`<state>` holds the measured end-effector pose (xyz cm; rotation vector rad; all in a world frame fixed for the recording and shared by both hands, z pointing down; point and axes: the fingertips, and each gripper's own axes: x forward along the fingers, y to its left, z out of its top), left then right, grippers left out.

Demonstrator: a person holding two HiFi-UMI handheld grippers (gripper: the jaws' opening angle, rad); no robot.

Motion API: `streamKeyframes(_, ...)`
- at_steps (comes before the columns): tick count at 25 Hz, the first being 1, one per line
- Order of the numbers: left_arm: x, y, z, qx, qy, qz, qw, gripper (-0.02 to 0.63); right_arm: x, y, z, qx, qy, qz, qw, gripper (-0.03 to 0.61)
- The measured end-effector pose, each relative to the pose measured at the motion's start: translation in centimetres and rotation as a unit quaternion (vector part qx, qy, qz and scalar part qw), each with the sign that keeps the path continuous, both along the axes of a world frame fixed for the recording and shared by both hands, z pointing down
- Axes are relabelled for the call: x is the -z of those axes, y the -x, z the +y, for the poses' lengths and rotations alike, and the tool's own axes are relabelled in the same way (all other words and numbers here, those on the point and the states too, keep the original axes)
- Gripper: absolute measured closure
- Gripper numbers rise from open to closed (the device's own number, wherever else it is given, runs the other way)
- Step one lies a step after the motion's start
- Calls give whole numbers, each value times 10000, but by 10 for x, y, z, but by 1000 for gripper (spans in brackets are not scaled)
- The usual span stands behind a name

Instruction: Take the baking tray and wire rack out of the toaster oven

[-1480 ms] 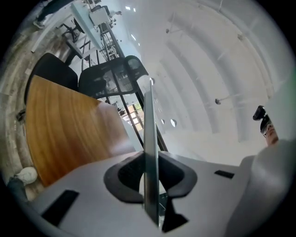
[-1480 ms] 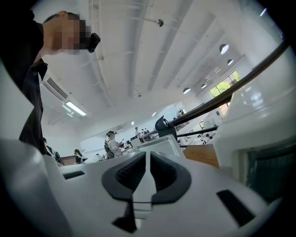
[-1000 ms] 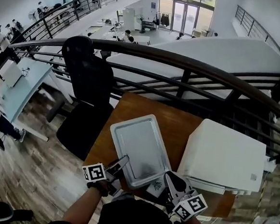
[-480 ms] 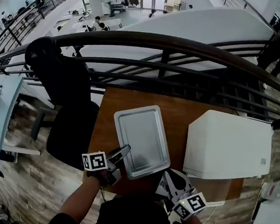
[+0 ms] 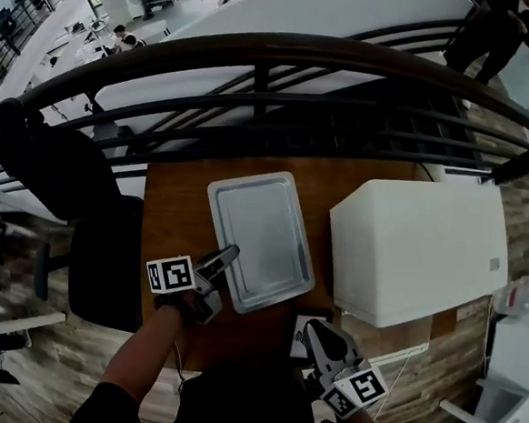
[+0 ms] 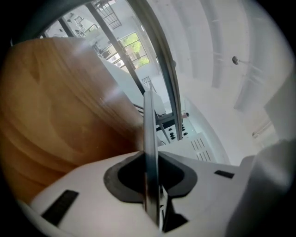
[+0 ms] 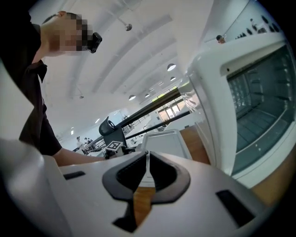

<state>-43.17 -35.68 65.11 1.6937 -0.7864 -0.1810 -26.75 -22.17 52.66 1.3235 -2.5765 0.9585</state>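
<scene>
The silver baking tray (image 5: 260,240) lies flat, low over the wooden table (image 5: 174,208), left of the white toaster oven (image 5: 416,250). My left gripper (image 5: 228,253) is shut on the tray's near left rim. In the left gripper view that rim (image 6: 150,152) runs edge-on between the pads. I cannot tell if the tray touches the table. My right gripper (image 5: 314,330) is shut and empty near the table's front edge, apart from the tray. In the right gripper view its tips (image 7: 148,167) point past the tray (image 7: 163,139), with the oven front (image 7: 240,102) at right and grid lines behind its glass.
A dark metal railing (image 5: 259,50) runs along the table's far side. A black office chair (image 5: 48,180) stands at the left of the table. The table's front edge lies just below both grippers. The left gripper's marker cube (image 7: 113,145) shows in the right gripper view.
The tray has come down and away from me over the table, with the left gripper on its rim. The right gripper, earlier at the tray's near right corner, now sits apart from it.
</scene>
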Motion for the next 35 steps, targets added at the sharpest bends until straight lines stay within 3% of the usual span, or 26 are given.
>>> streamKeyframes(5, -14, -16, -23, -230, 151, 114, 9996, 540, -13, -5, 8, -295, 178, -7, 9994, 560)
streamKeyframes(11, -25, -30, -47, -381, 342, -66, 9987, 541, -24, -16, 6, -574, 299, -177, 9977, 560)
streamKeyframes(18, -43, -33, -55, -458, 314, -1342, 9894, 540, -25, -23, 4, -675, 330, -280, 9968, 561)
streamKeyframes(21, -45, -38, -54, -569, 312, -1676, 9837, 349, -26, -24, 4, -626, 328, -263, 9972, 561)
streamKeyframes(23, -45, -41, -54, -731, 228, -2001, 9768, 331, -26, -27, 4, -638, 304, -272, 9971, 561)
streamKeyframes(25, -47, -46, -54, -1022, 91, -2458, 9639, 284, -25, -30, 4, -661, 303, -262, 9970, 561)
streamKeyframes(27, -50, -45, -54, -1256, -55, -3078, 9431, 242, -25, -31, 7, -667, 311, -251, 9970, 561)
streamKeyframes(29, -48, -39, -58, -1342, -336, -3826, 9135, 181, -24, -31, 9, -643, 290, -231, 9972, 561)
streamKeyframes(30, -45, -37, -61, -1364, -517, -4101, 9003, 179, -23, -32, 10, -629, 269, -220, 9974, 561)
streamKeyframes(31, -42, -37, -62, -1385, -658, -4237, 8927, 173, -23, -32, 10, -621, 246, -212, 9975, 561)
streamKeyframes(32, -39, -39, -62, -1401, -734, -4245, 8915, 170, -22, -32, 11, -618, 225, -208, 9976, 561)
streamKeyframes(35, -29, -43, -59, -1345, -772, -3989, 9038, 172, -18, -32, 14, -611, 165, -210, 9978, 561)
